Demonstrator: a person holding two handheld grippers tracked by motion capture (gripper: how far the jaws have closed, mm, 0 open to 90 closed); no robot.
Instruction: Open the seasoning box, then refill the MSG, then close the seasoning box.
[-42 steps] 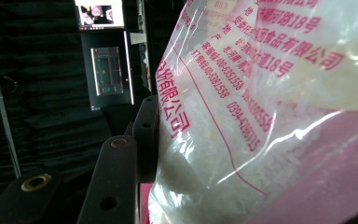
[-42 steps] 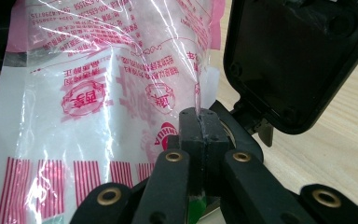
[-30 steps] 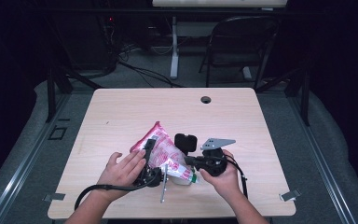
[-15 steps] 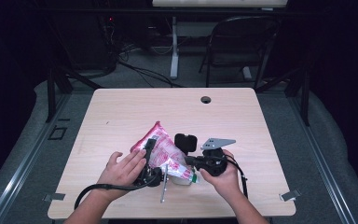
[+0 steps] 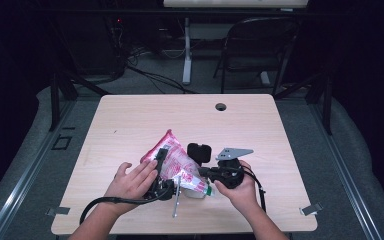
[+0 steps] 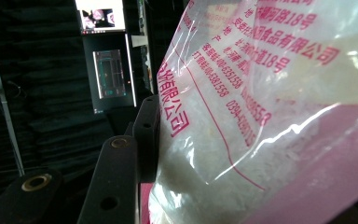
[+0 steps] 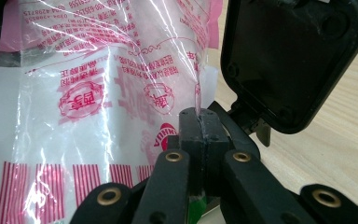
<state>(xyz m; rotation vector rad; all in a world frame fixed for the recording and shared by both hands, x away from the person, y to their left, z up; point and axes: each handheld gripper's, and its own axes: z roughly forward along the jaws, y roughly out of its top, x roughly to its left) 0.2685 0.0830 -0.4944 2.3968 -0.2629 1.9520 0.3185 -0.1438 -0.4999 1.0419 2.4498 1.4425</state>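
A clear and pink plastic bag (image 5: pixel 177 162) of white grains, printed with red characters, is held up near the table's front edge between both grippers. My left gripper (image 5: pixel 166 165) comes in from the left, shut across the bag's body. One black finger (image 6: pixel 145 130) lies against the film (image 6: pixel 261 102); the other is hidden behind the bag. My right gripper (image 5: pixel 203 173) is shut on a thin edge of the bag (image 7: pixel 98 93), with the film pinched between its tips (image 7: pixel 198 119).
A black rounded-square piece (image 5: pixel 199 152) sits just behind the bag, close above the right jaws (image 7: pixel 293 60). The wooden table (image 5: pixel 130 120) has a cable hole (image 5: pixel 221 106) at the back. A folding chair (image 5: pixel 260 45) stands beyond it.
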